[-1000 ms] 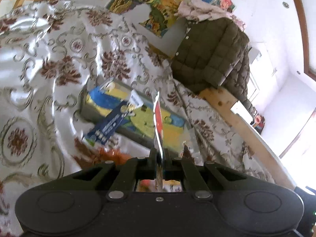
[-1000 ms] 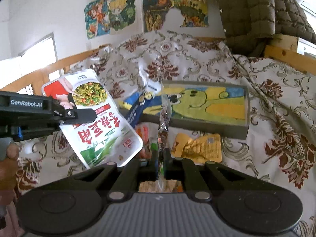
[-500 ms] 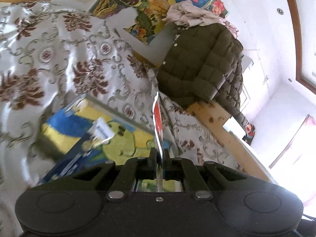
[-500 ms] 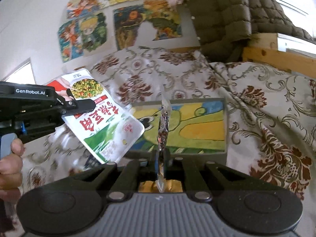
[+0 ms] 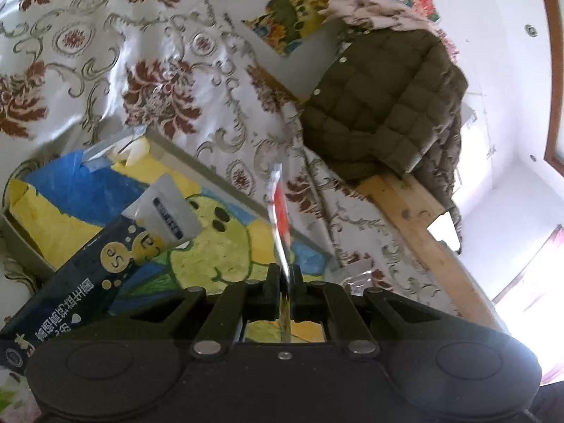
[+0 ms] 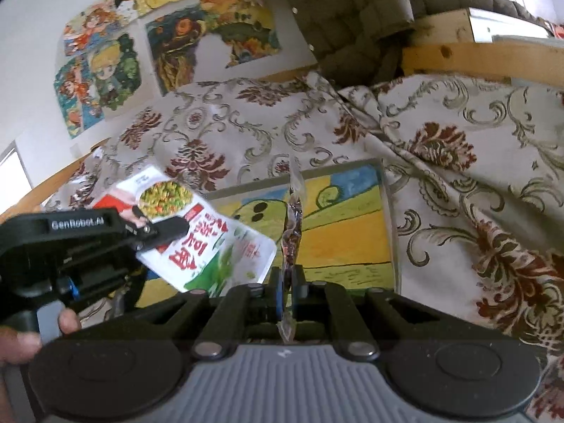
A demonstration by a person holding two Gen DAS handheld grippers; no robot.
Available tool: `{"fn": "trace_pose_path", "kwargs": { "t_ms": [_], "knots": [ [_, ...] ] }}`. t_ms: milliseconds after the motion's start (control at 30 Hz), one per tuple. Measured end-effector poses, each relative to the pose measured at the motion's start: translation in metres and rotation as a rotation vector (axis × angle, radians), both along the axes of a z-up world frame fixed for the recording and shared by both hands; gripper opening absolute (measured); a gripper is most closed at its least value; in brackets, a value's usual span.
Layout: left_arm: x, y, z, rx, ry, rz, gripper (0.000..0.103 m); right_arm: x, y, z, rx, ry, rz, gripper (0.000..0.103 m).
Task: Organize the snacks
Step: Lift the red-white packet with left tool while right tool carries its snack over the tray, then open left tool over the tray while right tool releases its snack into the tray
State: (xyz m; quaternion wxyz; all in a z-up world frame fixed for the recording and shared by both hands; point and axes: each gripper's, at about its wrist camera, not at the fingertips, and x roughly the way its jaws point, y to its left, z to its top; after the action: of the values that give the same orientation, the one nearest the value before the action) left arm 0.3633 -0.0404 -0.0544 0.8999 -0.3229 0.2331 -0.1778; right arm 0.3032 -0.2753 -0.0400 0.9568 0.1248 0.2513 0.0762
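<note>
My left gripper (image 5: 284, 275) is shut on a white snack bag with green peas printed on it (image 6: 208, 236), seen edge-on in the left wrist view (image 5: 280, 218); the left gripper also shows in the right wrist view (image 6: 176, 227). My right gripper (image 6: 287, 282) is shut on a clear packet of dark red snacks (image 6: 293, 225), held upright. Both bags hang over a shallow grey tray (image 6: 386, 218) with a yellow, green and blue cartoon picture on its floor. A dark blue snack bag (image 5: 88, 282) leans over the tray's near edge.
The tray lies on a white cloth with brown floral patterns (image 6: 458, 148). A dark olive puffer jacket (image 5: 380, 105) hangs over a wooden rail (image 5: 423, 239) behind. Cartoon posters (image 6: 102, 70) cover the wall.
Both grippers have moved forward with their bags, from short of the tray to above it. The orange packet in front of the tray has left the right wrist view.
</note>
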Motion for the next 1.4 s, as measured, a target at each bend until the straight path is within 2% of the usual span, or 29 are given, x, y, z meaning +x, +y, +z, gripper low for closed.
{"fn": "trace_pose_path", "kwargs": {
  "t_ms": [233, 433, 500, 567, 633, 700, 767, 1000, 1233, 1300, 1400],
  "knots": [
    [0.011, -0.007, -0.009, 0.116, 0.026, 0.008, 0.004, 0.013, -0.002, -0.004, 0.005, 0.005, -0.021, 0.007],
    [0.013, -0.012, -0.005, 0.213, 0.068, 0.014, 0.01, 0.021, 0.0, -0.008, 0.007, 0.024, -0.031, 0.008],
    [0.013, -0.014, -0.002, 0.252, 0.078, 0.012, 0.019, 0.021, -0.002, -0.009, 0.008, 0.035, -0.035, 0.009],
    [0.012, -0.018, 0.001, 0.308, 0.083, 0.016, 0.022, 0.022, -0.002, -0.01, 0.0, 0.043, -0.038, 0.009],
    [0.011, -0.02, 0.004, 0.35, 0.085, 0.016, 0.033, 0.022, -0.002, -0.01, -0.005, 0.051, -0.038, 0.011],
    [0.009, -0.022, 0.008, 0.39, 0.086, 0.022, 0.055, 0.023, -0.002, -0.01, -0.011, 0.064, -0.038, 0.011],
    [0.007, -0.024, 0.012, 0.422, 0.095, 0.025, 0.063, 0.023, -0.001, -0.01, -0.019, 0.075, -0.04, 0.013],
    [-0.002, -0.022, 0.024, 0.434, 0.118, 0.031, 0.079, 0.02, 0.004, -0.004, -0.054, 0.089, -0.024, 0.021],
    [-0.02, -0.013, 0.035, 0.427, 0.122, 0.045, 0.081, 0.011, 0.004, 0.006, -0.072, 0.07, -0.018, 0.042],
    [-0.028, -0.011, 0.04, 0.423, 0.108, 0.053, 0.09, 0.007, 0.003, 0.01, -0.074, 0.056, -0.02, 0.048],
    [-0.042, -0.008, 0.05, 0.436, 0.073, 0.075, 0.093, -0.004, 0.002, 0.019, -0.087, 0.024, -0.024, 0.058]
  ]
}}
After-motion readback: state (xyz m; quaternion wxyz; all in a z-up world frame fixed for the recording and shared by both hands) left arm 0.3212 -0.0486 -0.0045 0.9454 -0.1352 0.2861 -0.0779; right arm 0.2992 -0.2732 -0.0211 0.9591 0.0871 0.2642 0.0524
